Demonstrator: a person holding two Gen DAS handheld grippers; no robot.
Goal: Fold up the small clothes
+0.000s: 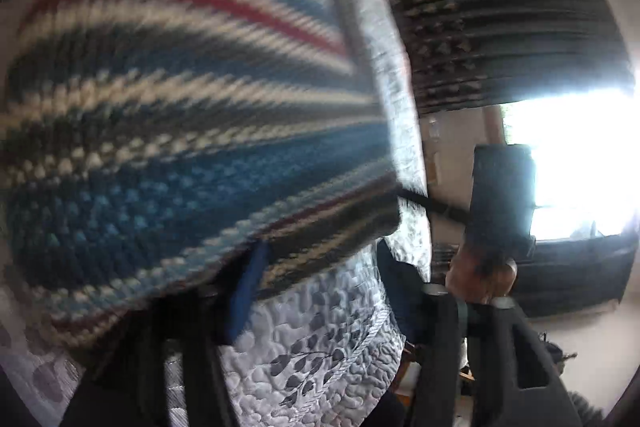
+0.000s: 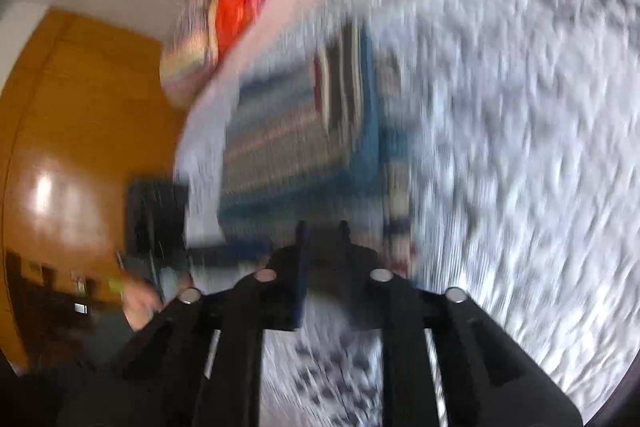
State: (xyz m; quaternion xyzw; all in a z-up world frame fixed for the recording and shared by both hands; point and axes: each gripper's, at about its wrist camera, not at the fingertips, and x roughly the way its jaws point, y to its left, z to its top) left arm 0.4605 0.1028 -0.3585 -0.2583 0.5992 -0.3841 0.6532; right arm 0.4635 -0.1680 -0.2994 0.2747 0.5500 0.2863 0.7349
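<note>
Hanging from left fingers (image 1: 240, 287), pinched striped knit (image 1: 180, 127), right fingers (image 2: 322, 239) parted, empty.

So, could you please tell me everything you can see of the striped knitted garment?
The striped knitted garment is chunky crochet-like wool in bands of teal blue, cream, dark grey and one red stripe. It lies on the pale grey quilted bedspread with leaf print. In the left wrist view its near edge is pinched in the left gripper. The right wrist view shows it blurred, ahead of the right gripper.
</note>
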